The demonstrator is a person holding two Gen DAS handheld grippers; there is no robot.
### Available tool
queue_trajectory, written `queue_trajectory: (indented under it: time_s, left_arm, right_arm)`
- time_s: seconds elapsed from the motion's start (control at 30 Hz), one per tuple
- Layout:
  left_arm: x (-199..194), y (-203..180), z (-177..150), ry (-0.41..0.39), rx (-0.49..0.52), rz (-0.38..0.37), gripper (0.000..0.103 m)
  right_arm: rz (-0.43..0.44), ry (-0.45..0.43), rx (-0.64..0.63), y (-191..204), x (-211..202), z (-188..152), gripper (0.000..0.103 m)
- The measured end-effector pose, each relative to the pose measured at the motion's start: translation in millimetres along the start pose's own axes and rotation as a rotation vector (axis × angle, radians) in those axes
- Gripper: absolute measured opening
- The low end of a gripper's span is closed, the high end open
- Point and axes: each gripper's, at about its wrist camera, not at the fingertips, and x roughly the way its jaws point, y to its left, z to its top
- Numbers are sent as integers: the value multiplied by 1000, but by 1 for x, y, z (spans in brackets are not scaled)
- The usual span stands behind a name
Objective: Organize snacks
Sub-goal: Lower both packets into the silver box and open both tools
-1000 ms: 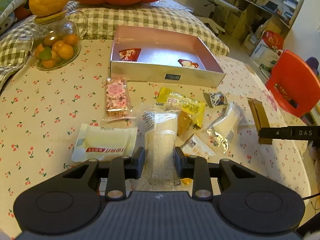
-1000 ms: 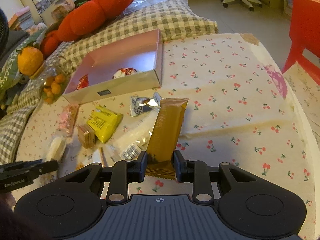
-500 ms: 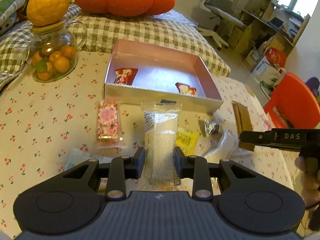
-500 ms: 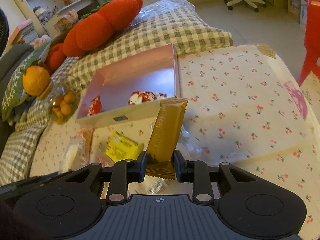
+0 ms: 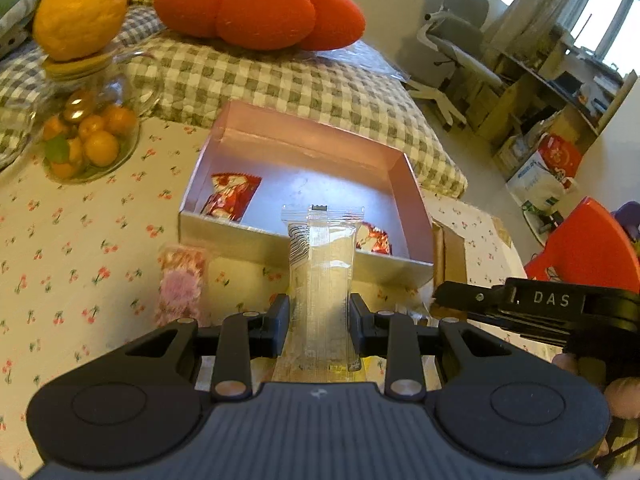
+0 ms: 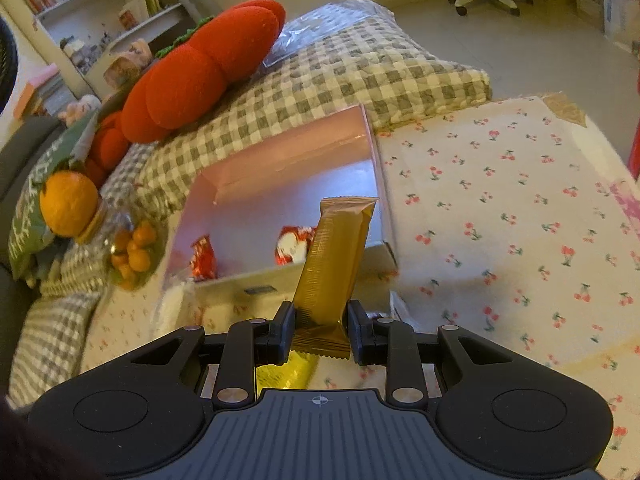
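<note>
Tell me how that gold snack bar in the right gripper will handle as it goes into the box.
The gold snack bar juts straight out from the right gripper without drooping, so probably stiff and light. Its glossy wrapper may be slippery. Held only near one end, it could pivot.

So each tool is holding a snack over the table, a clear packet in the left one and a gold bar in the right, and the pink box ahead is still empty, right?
Not empty: the pink box already holds two red-wrapped snacks, as both wrist views show. The rest stands: the left tool grips a clear packet and the right tool grips a gold bar.
</note>
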Motion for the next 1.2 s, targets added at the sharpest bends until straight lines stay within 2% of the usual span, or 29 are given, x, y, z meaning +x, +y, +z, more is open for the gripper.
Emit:
queue_trajectory:
  time_s: [0.1, 0.23, 0.5, 0.8, 0.9, 1.03, 1.2]
  left_arm:
    - [12, -2, 12, -2, 12, 21, 28]
    - [26, -5, 32, -16, -2, 25, 28]
    - [65, -13, 59, -15, 1, 54, 28]
    - [97, -13, 65, -14, 36, 120, 28]
    - [103, -13, 65, -10, 41, 131, 21]
    - [106, -15, 67, -11, 55, 136, 20]
    - [110, -14, 69, -9, 64, 147, 33]
  right_arm:
    - [8, 3, 16, -1, 9, 10, 27]
    - [-1, -21, -27, 1, 21, 26, 27]
    - [40, -44, -65, -3, 51, 53, 28]
    - [35, -32, -115, -12, 77, 60, 28]
    - [42, -27, -106, -14, 83, 62, 28]
    - [51, -31, -110, -14, 85, 63, 29]
    - [57, -40, -102, -15, 85, 66, 31]
